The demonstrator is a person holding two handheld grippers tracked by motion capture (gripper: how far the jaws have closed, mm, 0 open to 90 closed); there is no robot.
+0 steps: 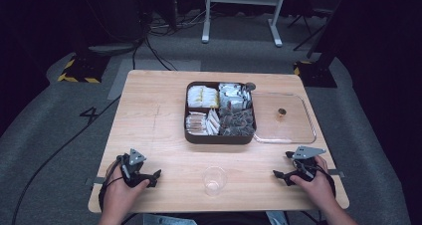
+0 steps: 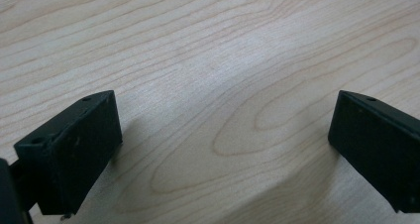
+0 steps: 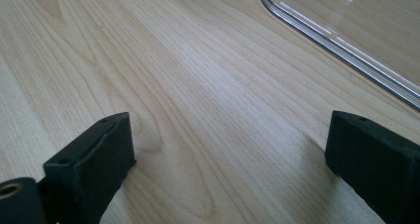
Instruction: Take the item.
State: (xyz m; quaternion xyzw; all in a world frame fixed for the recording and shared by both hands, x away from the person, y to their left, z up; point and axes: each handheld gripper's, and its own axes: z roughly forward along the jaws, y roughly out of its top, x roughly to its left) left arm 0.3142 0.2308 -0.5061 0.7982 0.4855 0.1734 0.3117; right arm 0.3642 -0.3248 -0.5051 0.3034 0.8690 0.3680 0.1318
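Observation:
A dark brown box [image 1: 219,136] with four compartments of wrapped packets stands at the middle of the wooden table [image 1: 149,115]. Its clear lid [image 1: 284,120] lies flat to the right of it, with a small brown knob [image 1: 281,114] on top. A clear plastic cup [image 1: 214,179] stands near the front edge. My left gripper [image 1: 155,177] rests on the table at the front left, open, with bare wood between its jaws [image 2: 225,130]. My right gripper [image 1: 280,175] rests at the front right, open too [image 3: 230,144], and the lid's rim [image 3: 341,50] lies just beyond its jaws.
The table stands on grey carpet with black cables [image 1: 64,145] trailing at the left. A white desk frame [image 1: 244,11] stands behind it. Yellow-and-black striped bases [image 1: 79,70] sit near the far corners.

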